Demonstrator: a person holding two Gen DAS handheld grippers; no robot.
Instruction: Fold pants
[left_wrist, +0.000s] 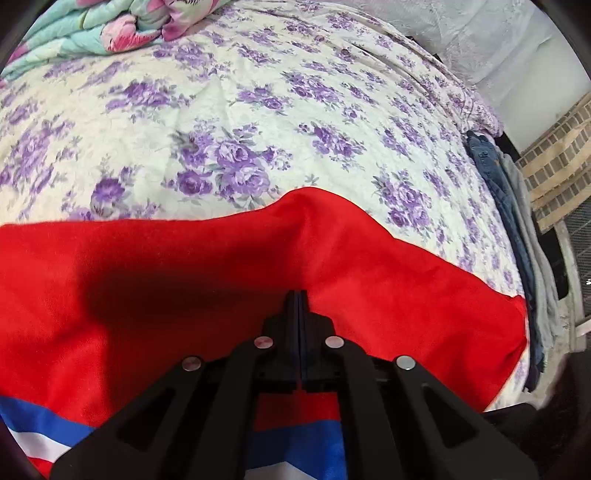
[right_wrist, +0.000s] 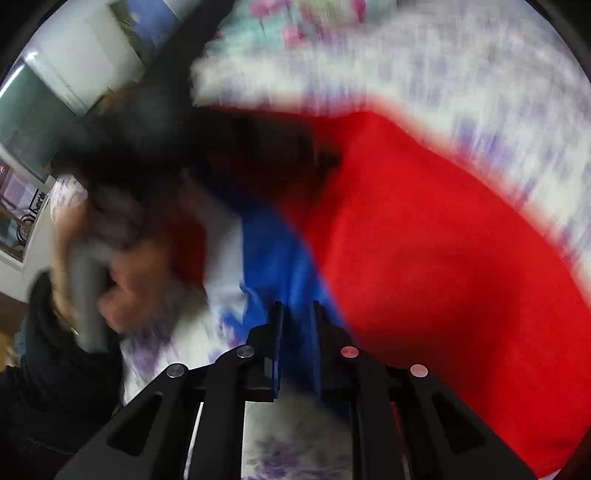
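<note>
The red pants (left_wrist: 207, 280) with a blue and white side stripe (left_wrist: 40, 424) lie spread on the bed. My left gripper (left_wrist: 297, 295) is shut on the red cloth, which rises in a ridge ahead of its tips. In the blurred right wrist view the pants (right_wrist: 424, 258) fill the right side. My right gripper (right_wrist: 297, 308) has its fingers a little apart with the blue stripe (right_wrist: 273, 266) between them. The person's left hand (right_wrist: 122, 280) and the left gripper's handle show at the left.
The bed is covered by a white quilt with purple flowers (left_wrist: 236, 122). A folded floral comforter (left_wrist: 122, 26) lies at the far left. Folded jeans and grey cloth (left_wrist: 517, 221) hang at the bed's right edge. A wall stands beyond.
</note>
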